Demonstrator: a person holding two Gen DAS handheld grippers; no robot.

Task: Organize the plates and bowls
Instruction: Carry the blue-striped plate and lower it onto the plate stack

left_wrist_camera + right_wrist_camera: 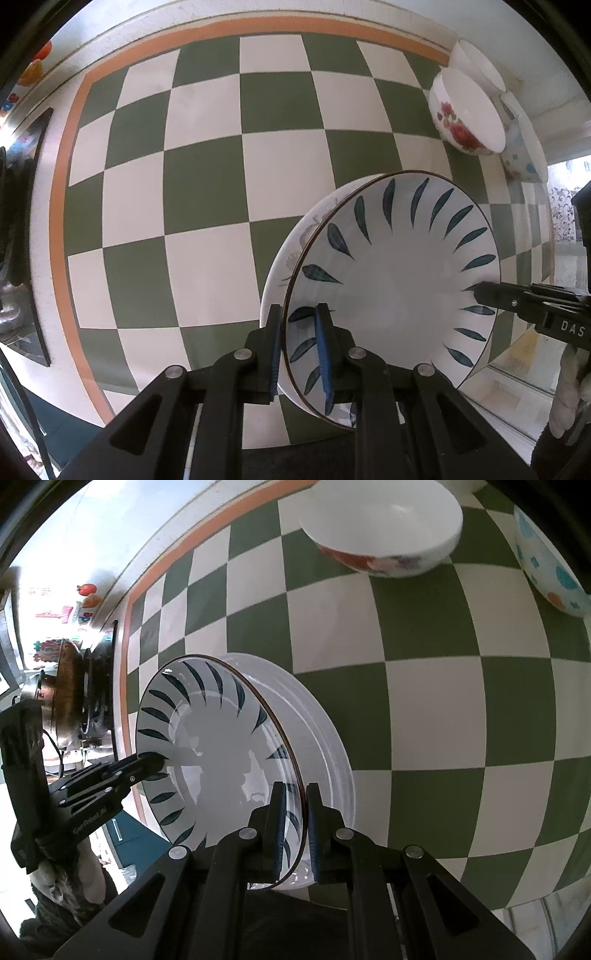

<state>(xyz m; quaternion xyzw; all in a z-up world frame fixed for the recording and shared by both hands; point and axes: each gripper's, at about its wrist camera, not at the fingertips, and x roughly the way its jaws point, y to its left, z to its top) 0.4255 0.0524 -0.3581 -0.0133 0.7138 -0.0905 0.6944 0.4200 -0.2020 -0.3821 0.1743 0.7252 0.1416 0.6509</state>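
A white plate with blue leaf marks (pixel 399 280) rests on a second white plate (pixel 291 251) on the green-and-white checked tablecloth (pixel 207 184). My left gripper (pixel 301 350) is shut on the leaf plate's near rim. My right gripper (pixel 295 830) is shut on the opposite rim of the same leaf plate (pixel 221 746); the lower white plate (pixel 325 731) shows behind it. The right gripper shows at the right edge of the left wrist view (pixel 480 293), and the left gripper shows at the left of the right wrist view (pixel 155 762).
A white bowl with red flowers (pixel 465 114) (pixel 384 528) stands at the far side, with a plain white bowl (pixel 476 62) behind it and a bowl with blue dots (pixel 524 155) (pixel 550 561) beside it. A stove with a wok (pixel 74 694) lies beyond the table's edge.
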